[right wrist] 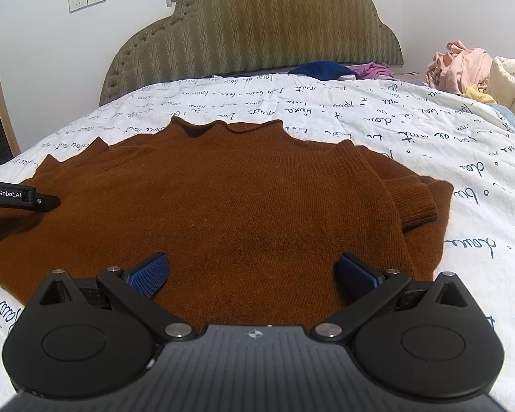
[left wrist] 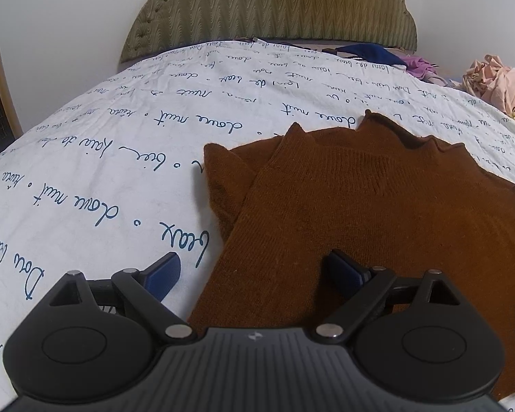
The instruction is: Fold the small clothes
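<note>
So far we judge the fold half done: the sweater (right wrist: 243,199) lies flat on the bed (left wrist: 103,158) with both sleeves (right wrist: 412,199) turned in, body not yet folded. Our left gripper (left wrist: 254,274) hangs with jaws spread over its near left edge, pinching nothing; our right gripper (right wrist: 254,274) likewise, above the hem. We see no containers; loose clothes (right wrist: 463,65) lie well beyond the jaws.

Sweater (right wrist: 243,199) flat on bedsheet (right wrist: 377,116), clothes pile (right wrist: 470,68) behind right.
</note>
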Motion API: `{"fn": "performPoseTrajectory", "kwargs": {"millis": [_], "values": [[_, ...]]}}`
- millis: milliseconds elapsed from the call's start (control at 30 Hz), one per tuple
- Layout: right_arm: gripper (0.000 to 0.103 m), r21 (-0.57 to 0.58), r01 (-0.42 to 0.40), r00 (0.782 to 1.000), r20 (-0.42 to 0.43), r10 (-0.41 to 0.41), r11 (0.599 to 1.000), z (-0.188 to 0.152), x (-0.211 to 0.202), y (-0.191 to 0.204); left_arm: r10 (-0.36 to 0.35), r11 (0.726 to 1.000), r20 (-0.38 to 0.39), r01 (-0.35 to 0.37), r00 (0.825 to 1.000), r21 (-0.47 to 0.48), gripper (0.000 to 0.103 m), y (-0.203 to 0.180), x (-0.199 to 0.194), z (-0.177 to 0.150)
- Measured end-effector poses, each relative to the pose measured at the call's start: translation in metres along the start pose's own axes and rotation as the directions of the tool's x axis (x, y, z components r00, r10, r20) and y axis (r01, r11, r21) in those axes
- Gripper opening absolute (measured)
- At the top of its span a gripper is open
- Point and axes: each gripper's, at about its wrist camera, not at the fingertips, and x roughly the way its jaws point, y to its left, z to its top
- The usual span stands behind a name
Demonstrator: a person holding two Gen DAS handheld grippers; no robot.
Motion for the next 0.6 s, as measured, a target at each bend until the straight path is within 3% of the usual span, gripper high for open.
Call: {"fn": "performPoseTrajectory", "kwargs": {"millis": [600], "values": [[0.103, -0.017, 0.006, 1.000, -0.004, -0.006, 1.000, 0.0026, -0.0017, 0.0028, -0.018, 1.000, -0.018, 0.018, 1.000, -0.013, 0.094, 0.0045, 0.0001, 0.0037]]}}
